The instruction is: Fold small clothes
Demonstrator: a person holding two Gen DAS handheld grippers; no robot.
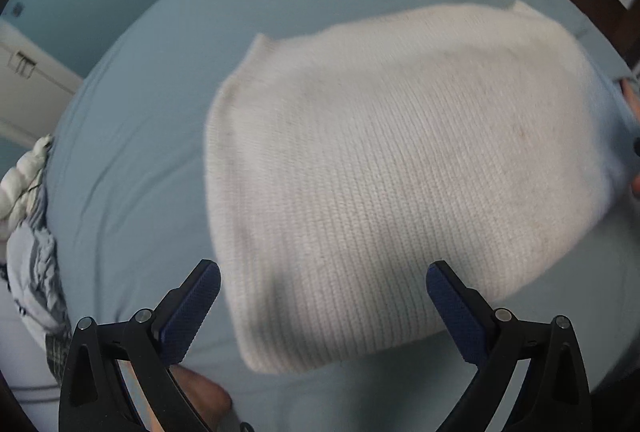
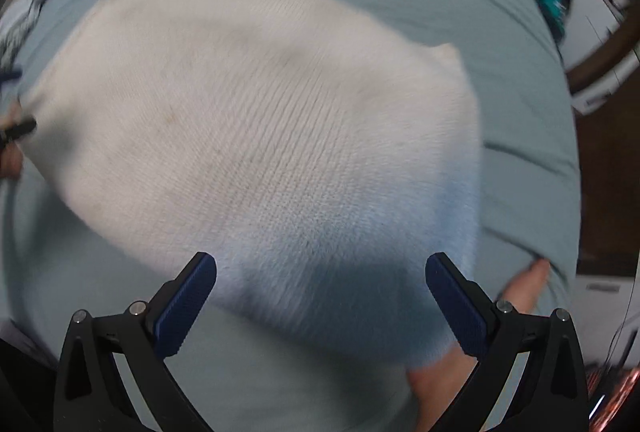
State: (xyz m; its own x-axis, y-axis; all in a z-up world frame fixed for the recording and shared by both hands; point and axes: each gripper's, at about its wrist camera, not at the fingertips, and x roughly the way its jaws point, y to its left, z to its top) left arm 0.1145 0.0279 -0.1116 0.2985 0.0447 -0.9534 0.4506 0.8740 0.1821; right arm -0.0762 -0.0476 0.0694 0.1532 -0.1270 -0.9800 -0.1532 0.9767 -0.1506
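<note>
Both grippers, left [image 1: 323, 306] and right [image 2: 321, 300], hover with jaws spread wide above the cream ribbed-knit garment [image 1: 400, 168] lying flat on the pale blue sheet [image 1: 132, 160].

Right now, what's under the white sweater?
The white sweater lies on a light blue sheet, which shows all around it. Both grippers, left and right, are open above its near edge. Whatever lies right beneath the knit is covered.

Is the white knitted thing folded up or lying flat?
Lying flat. The white knitted cloth is spread smoothly over the blue sheet, with no fold line showing. Blur hides whether it was already doubled over.
</note>
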